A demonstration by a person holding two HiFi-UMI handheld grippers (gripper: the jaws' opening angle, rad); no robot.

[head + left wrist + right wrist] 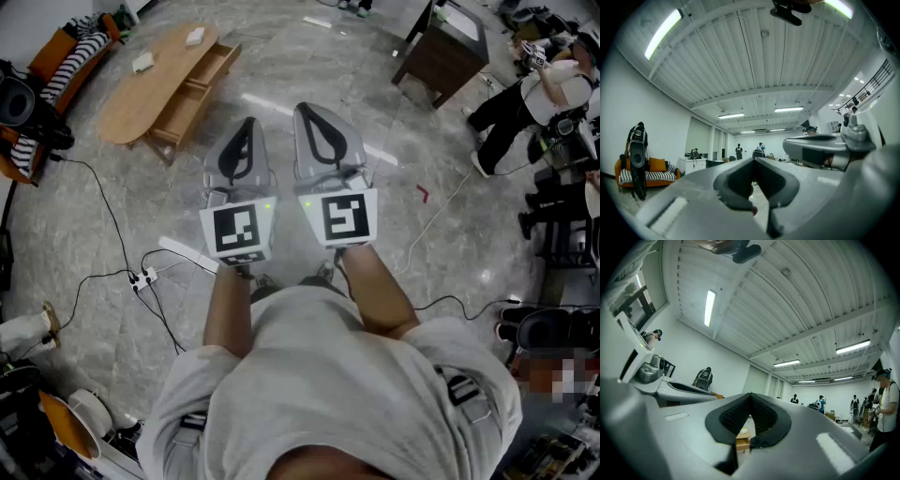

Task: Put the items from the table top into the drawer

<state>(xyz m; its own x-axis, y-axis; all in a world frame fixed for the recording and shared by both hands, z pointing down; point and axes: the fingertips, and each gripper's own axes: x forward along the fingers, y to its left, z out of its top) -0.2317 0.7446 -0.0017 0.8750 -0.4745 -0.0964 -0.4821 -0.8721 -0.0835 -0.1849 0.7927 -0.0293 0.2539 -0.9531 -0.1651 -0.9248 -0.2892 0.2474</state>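
Observation:
An oval wooden table [131,108] stands far off at the upper left of the head view, its drawer [204,77] pulled open on the near side. Two small white items [195,36] [142,62] lie on the tabletop. I hold both grippers side by side in front of my chest, well short of the table, pointing forward and slightly up. My left gripper [247,123] [753,159] is shut with nothing between its jaws. My right gripper [304,109] [750,394] is shut and empty too. Through its jaw gap the table [743,435] shows small and distant.
Cables and a power strip [142,277] trail over the marble floor at my left. A dark wooden cabinet [444,49] stands at the upper right, with a person [525,98] and gear beyond it. A sofa with striped cushions [73,54] sits behind the table.

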